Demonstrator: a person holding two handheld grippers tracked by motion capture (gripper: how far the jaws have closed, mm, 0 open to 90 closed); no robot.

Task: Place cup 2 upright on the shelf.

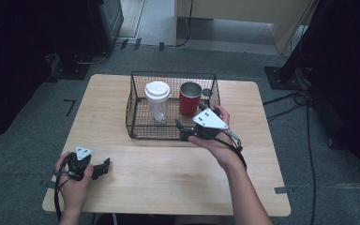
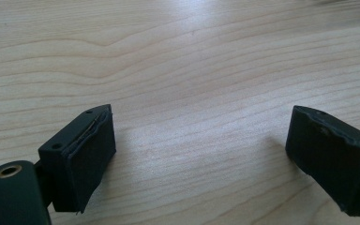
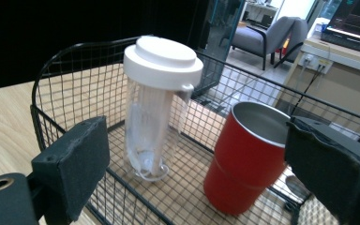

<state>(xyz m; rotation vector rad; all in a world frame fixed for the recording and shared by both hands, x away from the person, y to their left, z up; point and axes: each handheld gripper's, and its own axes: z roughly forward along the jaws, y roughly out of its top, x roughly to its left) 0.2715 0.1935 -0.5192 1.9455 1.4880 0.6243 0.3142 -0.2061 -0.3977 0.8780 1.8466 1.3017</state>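
The light wooden table [image 1: 136, 183] before me stands on grey carpet [image 1: 23, 154]. Off its far right corner I note 1 black stand base [image 1: 281, 77] and loose cables [image 1: 293, 101]. Off its far left corner, 1 more base [image 1: 70, 71].

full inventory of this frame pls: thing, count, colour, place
wire basket: 1, black, far middle of the table
clear bottle: 1, see-through with white lid, upright in the basket
red cup: 1, red with bare metal inside, open top, upright in the basket beside the bottle
table: 1, light wood
right gripper: 1, black with grey plate, at the basket's near edge, jaws open, nothing between them
left gripper: 1, black with grey plate, near left of the table, jaws open over bare wood
hands: 2, one on each gripper
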